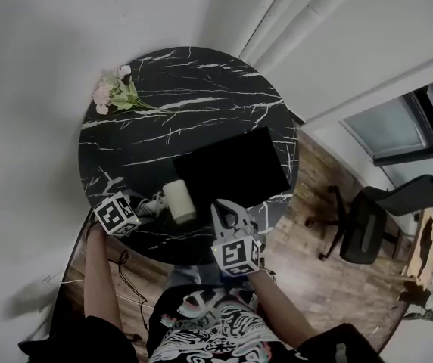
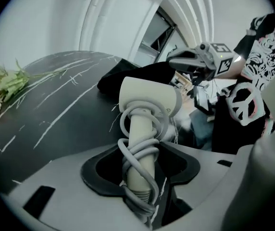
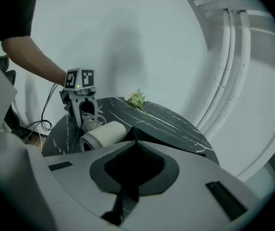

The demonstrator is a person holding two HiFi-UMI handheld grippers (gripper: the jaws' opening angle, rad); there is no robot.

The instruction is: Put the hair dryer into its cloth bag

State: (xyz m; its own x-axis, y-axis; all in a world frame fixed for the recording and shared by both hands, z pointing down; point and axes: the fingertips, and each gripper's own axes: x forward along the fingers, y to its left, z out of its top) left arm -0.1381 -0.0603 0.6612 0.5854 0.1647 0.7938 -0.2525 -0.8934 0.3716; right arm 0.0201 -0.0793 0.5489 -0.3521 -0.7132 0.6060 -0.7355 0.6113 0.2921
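Note:
The cream hair dryer [image 1: 179,200] lies on the round black marble table [image 1: 163,89] near its front edge, cord wound round its handle. My left gripper [image 1: 150,204] comes in from the left; in the left gripper view its jaws [image 2: 140,153] hold the corded handle, with the dryer's head [image 2: 149,97] beyond. The black cloth bag [image 1: 235,165] lies to the right of the dryer. My right gripper [image 1: 220,210] is shut on the bag's near edge, and the cloth [image 2: 142,73] hangs from it [image 2: 178,64] slightly raised. In the right gripper view the bag [image 3: 167,142] spreads past the closed jaws.
A bunch of pale flowers [image 1: 114,93] lies at the table's far left. An office chair [image 1: 383,210] stands on the wooden floor to the right. Dark cables [image 3: 36,126] trail on the floor by the left arm. A white wall curves behind the table.

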